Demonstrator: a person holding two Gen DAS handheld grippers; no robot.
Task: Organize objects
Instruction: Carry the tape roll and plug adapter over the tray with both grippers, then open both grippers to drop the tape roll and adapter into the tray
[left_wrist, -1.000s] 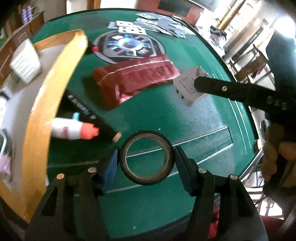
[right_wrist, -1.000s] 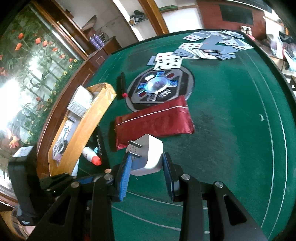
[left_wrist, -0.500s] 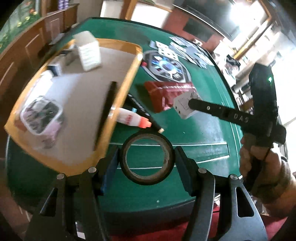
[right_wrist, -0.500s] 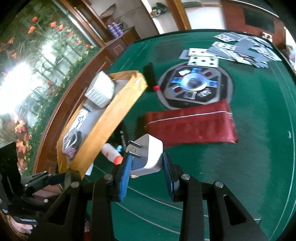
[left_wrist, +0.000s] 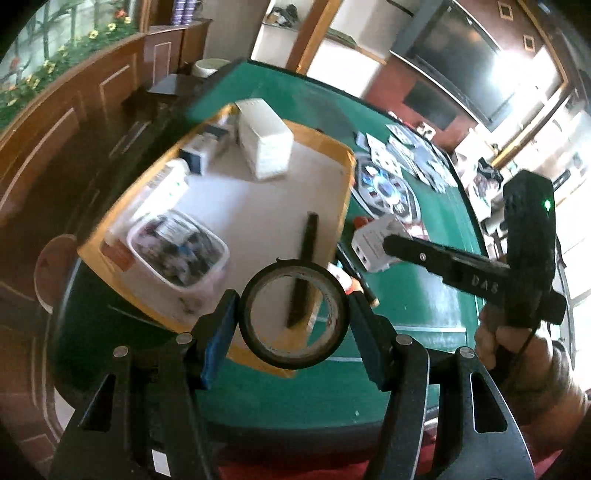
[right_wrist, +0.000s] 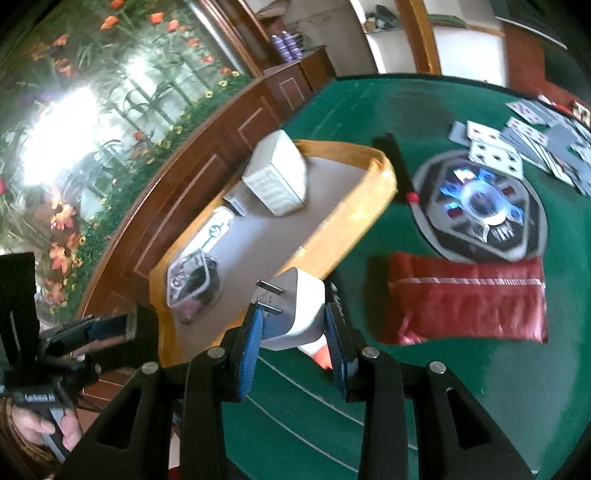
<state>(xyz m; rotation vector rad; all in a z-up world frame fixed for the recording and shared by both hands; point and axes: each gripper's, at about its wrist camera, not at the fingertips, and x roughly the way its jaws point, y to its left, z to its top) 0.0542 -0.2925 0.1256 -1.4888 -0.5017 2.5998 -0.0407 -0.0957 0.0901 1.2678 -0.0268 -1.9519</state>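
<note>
Left gripper (left_wrist: 293, 314) pinches a black tape roll (left_wrist: 293, 314) across its outer rim, jaws pressed on either side, hole facing the camera. Gripping on the rim keeps the ring from rolling free. It hangs above the near edge of the yellow-rimmed tray (left_wrist: 347, 177), so it is likely to be dropped there.

Right gripper (right_wrist: 293, 326) pinches a white plug adapter (right_wrist: 295, 314) by its flat sides, prongs pointing up and left, clear of the jaws. The flat faces give the pads a sure hold. In the right wrist view it hangs just off the tray's near right rim, over the green worktop (right_wrist: 461, 406).

Tray already holds a white box (left_wrist: 264, 146) at the far end, a clear plastic container (left_wrist: 177, 251) near left, a dark stick-like item (left_wrist: 306, 266) near right, and some small packets, blurred. The middle is bare and looks the obvious landing spot for both pieces.

Still on the worktop: a red pouch (right_wrist: 469, 299), a glue-like bottle with orange cap (right_wrist: 317, 354) mostly hidden behind the adapter, and scattered playing cards (right_wrist: 517, 147) at the far right. Judged midway through sorting.
</note>
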